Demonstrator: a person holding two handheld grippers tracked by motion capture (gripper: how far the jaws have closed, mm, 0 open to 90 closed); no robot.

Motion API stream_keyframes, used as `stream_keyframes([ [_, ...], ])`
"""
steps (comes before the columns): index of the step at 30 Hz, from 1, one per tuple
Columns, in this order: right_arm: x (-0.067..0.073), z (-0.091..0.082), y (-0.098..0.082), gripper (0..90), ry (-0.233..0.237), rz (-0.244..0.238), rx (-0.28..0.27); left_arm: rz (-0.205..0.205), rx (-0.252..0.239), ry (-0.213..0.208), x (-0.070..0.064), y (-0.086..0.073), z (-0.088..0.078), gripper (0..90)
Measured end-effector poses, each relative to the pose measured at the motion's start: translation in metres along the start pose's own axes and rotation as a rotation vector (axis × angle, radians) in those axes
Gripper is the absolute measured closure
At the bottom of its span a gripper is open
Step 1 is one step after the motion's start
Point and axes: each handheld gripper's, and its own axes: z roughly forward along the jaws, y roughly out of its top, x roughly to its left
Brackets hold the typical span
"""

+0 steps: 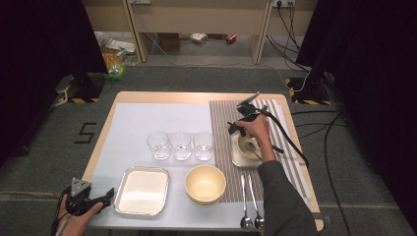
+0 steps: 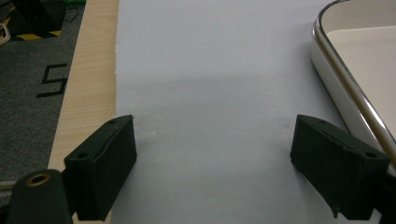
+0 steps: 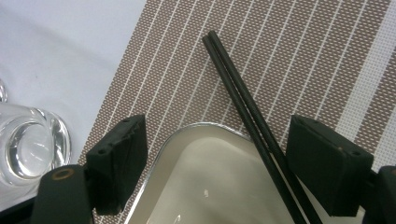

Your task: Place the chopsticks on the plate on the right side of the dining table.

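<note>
Pale sheeting and a striped brown placemat point(image 1: 223, 142) cover the worktop; at 3 o'clock the right gripper point(image 3: 217, 156) hovers, jaws wide and empty, over a small steel-rimmed dish point(image 3: 210, 177) with black chopsticks point(image 3: 247, 112) across its rim. Closing here could nudge them off. The left gripper point(image 2: 215, 154), jaws wide and empty, idles at 7 o'clock; the high view adds a spoon point(image 1: 252, 147) in the dish

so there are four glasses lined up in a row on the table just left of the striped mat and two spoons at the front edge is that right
Not quite. The row holds three glasses, not four, as the high view shows. The rest stands: they sit just left of the striped mat, and two spoons lie at the table's front edge.
</note>
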Motion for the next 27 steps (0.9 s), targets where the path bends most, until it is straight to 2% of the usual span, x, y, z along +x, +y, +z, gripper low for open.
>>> stream_keyframes([
  [2, 0.0, 0.0, 0.0, 21.6, 0.0, -0.019, -0.003, 0.0, 0.001, 0.0, 0.0, 0.0, 0.0, 13.2],
  [5, 0.0, 0.001, 0.001, 21.1, -0.002, -0.012, -0.011, 0.0, 0.0, 0.0, 0.0, 0.0, 0.0, 13.2],
  [6, 0.003, 0.001, 0.001, 21.0, -0.001, 0.008, -0.002, 0.0, 0.001, 0.0, 0.0, 0.0, 0.0, 13.2],
  [7, 0.002, 0.002, 0.002, 20.8, -0.007, -0.02, -0.008, -0.001, -0.004, 0.002, 0.0, 0.0, 0.0, 13.2],
  [10, 0.006, 0.002, 0.004, 20.7, -0.01, -0.008, 0.004, -0.001, -0.004, 0.003, 0.0, 0.0, 0.0, 13.2],
  [11, 0.006, 0.002, 0.004, 20.8, -0.014, -0.028, 0.002, 0.0, -0.001, 0.001, 0.0, 0.0, 0.0, 13.2],
  [15, 0.012, 0.001, 0.007, 22.5, -0.003, -0.046, 0.001, 0.0, 0.0, 0.001, 0.0, 0.0, 0.0, 13.2],
  [16, 0.013, 0.001, 0.007, 22.5, 0.01, -0.032, 0.005, -0.001, -0.005, 0.003, 0.0, 0.0, 0.0, 13.2],
  [20, 0.012, 0.003, 0.007, 21.6, -0.012, -0.047, 0.002, -0.001, -0.007, 0.004, 0.0, 0.0, 0.001, 13.2],
  [27, 0.012, 0.001, 0.007, 21.7, 0.0, -0.036, -0.011, 0.0, 0.004, -0.002, 0.0, 0.0, 0.0, 13.2],
])
